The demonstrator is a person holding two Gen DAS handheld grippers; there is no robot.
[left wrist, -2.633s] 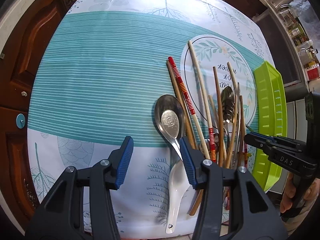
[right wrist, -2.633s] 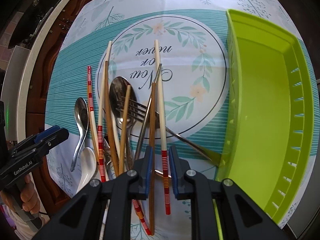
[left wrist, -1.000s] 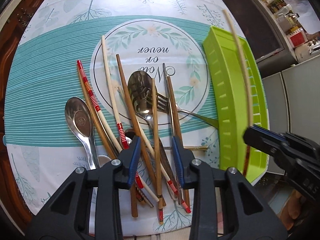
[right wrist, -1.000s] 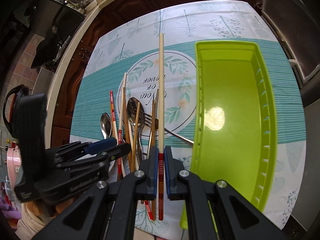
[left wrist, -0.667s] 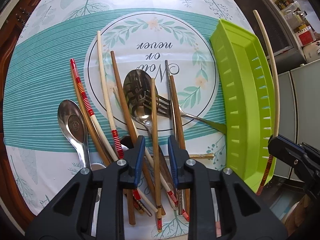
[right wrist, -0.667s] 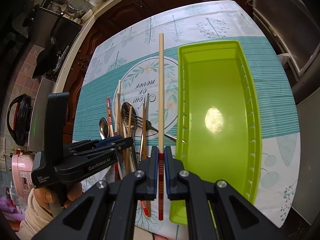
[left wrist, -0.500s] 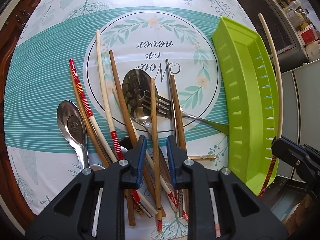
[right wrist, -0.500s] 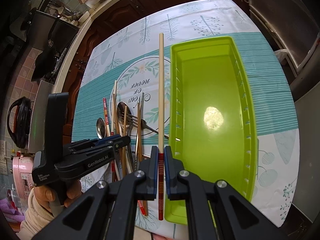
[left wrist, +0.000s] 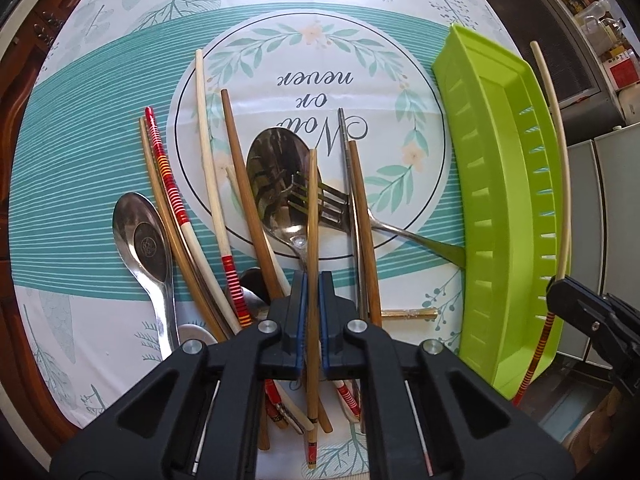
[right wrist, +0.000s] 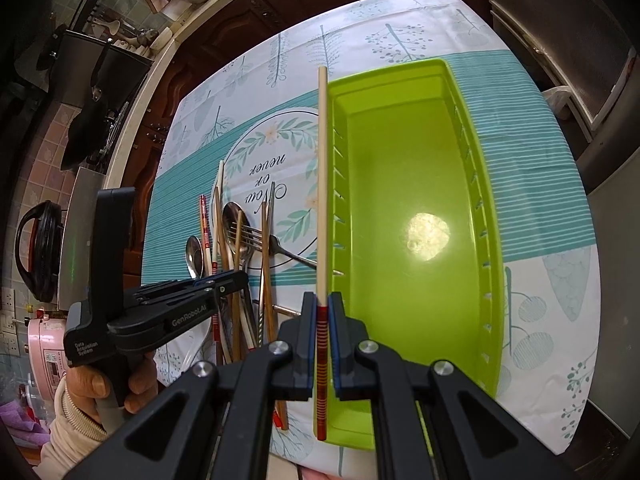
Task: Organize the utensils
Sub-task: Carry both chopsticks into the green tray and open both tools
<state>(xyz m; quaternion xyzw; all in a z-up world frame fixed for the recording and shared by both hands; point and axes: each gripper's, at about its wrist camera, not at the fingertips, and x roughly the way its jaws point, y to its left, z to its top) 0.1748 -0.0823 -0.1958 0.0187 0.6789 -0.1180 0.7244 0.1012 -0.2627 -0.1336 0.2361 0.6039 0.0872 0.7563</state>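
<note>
Chopsticks fill both your tongs: the left tongs [left wrist: 311,322] have just closed on a brown chopstick [left wrist: 311,216] in the tabletop pile, while the right tongs [right wrist: 323,338] clamp a cream chopstick [right wrist: 322,184] at its striped end, poised beside the green tray [right wrist: 492,240] for sorting.

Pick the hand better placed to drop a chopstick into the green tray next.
Right. The right tool holds a pale chopstick over the green tray's near wall; the left tool just closed on a brown chopstick in the pile.
</note>
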